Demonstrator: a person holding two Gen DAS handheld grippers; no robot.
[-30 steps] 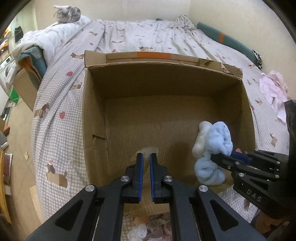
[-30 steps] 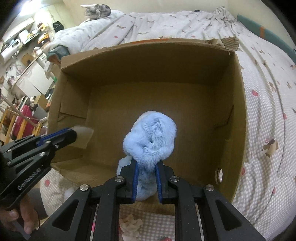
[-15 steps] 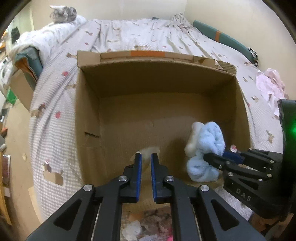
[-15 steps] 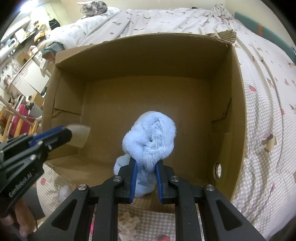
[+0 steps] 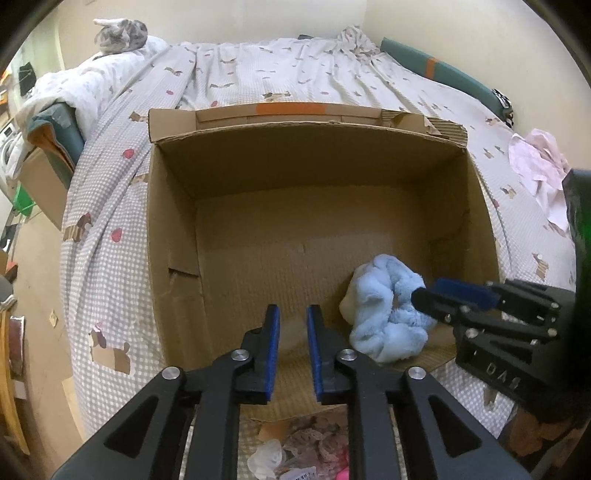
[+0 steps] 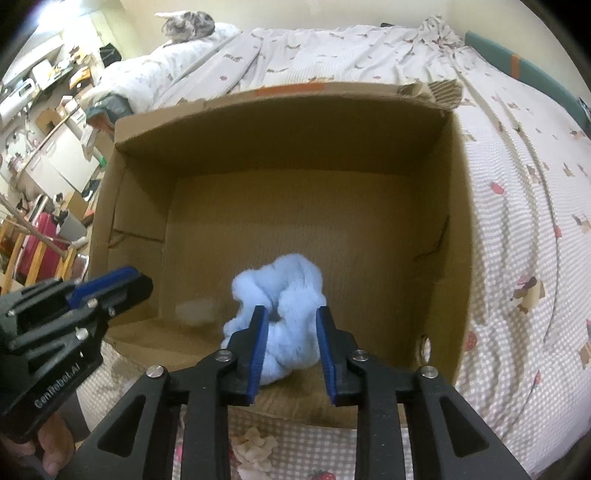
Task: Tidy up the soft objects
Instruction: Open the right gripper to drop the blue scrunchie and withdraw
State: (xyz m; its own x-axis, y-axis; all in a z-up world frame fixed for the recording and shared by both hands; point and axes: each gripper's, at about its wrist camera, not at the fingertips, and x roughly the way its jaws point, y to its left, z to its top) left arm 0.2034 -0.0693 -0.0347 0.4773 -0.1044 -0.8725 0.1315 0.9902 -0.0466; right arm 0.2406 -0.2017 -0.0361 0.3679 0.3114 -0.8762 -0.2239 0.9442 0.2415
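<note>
A fluffy light-blue soft item (image 6: pixel 280 295) lies on the floor of an open cardboard box (image 6: pixel 280 155) near its front wall; it also shows in the left wrist view (image 5: pixel 384 314). My right gripper (image 6: pixel 291 314) is open, its fingers on either side of the blue item without squeezing it. My left gripper (image 5: pixel 293 317) is open over the box's front edge. A small pale, blurred item (image 6: pixel 195 312) shows low in the box just past its fingertips. The box (image 5: pixel 173 221) stands on a bed.
The bed has a checked cover (image 5: pixel 103 206). A pink cloth (image 5: pixel 535 166) lies at the right. Small lacy and pink soft items (image 5: pixel 310 454) lie on the bed in front of the box. A grey plush (image 6: pixel 188 24) sits on bedding at the far left.
My right gripper has opened and the blue item has dropped onto the box floor. My left gripper has opened too, and the pale item it held has left it.
</note>
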